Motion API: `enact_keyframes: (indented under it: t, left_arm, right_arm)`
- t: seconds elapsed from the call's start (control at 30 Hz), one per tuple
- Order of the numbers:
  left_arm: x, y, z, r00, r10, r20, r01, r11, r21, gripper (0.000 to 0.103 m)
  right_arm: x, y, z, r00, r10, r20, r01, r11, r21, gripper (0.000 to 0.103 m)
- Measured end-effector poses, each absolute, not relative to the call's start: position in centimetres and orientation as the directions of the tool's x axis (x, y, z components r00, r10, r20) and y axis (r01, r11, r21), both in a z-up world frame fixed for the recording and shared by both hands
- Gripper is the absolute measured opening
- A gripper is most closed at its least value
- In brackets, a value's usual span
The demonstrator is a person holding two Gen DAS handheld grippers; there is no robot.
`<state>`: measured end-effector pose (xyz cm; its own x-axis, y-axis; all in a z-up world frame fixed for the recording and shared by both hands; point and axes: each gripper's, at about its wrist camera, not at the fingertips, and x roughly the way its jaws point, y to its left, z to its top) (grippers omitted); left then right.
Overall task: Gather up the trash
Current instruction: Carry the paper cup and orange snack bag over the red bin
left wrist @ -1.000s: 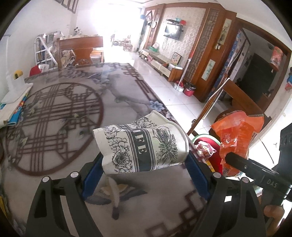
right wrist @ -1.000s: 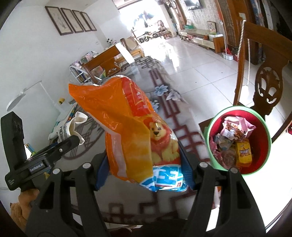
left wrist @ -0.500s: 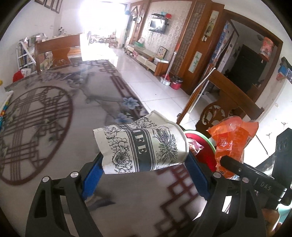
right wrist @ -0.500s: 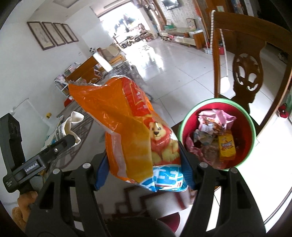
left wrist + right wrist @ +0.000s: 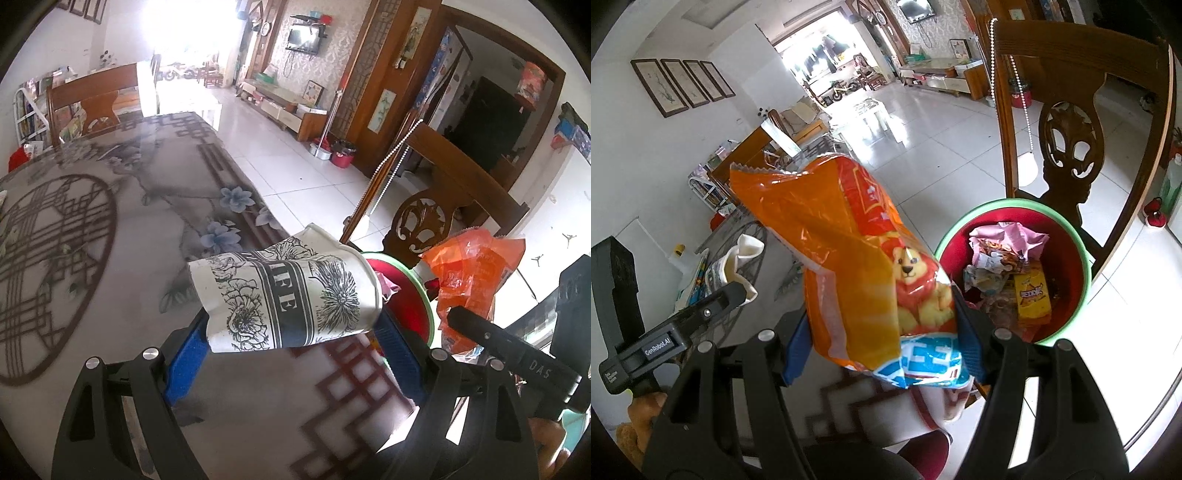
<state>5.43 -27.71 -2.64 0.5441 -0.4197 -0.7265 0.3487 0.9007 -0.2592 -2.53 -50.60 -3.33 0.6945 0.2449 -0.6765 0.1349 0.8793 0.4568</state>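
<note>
My left gripper [image 5: 291,350] is shut on a crumpled white paper cup [image 5: 288,295] with black flower print, held sideways over the table's right edge. My right gripper [image 5: 882,343] is shut on an orange snack bag [image 5: 857,266] with a lion on it, its blue bottom between the pads. A red bin with a green rim [image 5: 1067,236] stands on the floor beside the table, just right of the bag, and holds several wrappers. In the left wrist view the same bin [image 5: 410,295] shows behind the cup, with the orange bag [image 5: 469,280] to its right.
A patterned grey tablecloth [image 5: 110,240] covers the table. A carved wooden chair [image 5: 1071,129] stands right behind the bin, a string of white beads hanging from its back. White tiled floor stretches beyond. In the right wrist view the other gripper's body [image 5: 665,339] is at lower left.
Both grippers have shifted right toward the table's edge. The bin has come closer and fuller into the right wrist view. Each grip is unchanged.
</note>
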Motion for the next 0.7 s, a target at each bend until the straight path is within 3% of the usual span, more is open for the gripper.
enact_keyframes:
  t: [0.7]
  left_arm:
    - [6.4, -30.9, -4.3, 0.5, -0.432, -0.75, 0.402, 0.883, -0.241, 0.082]
  right_arm:
    - [-3.0, -52.9, -4.2, 0.695, 0.2, -0.691, 0.2, 0.869, 0.453, 0.065]
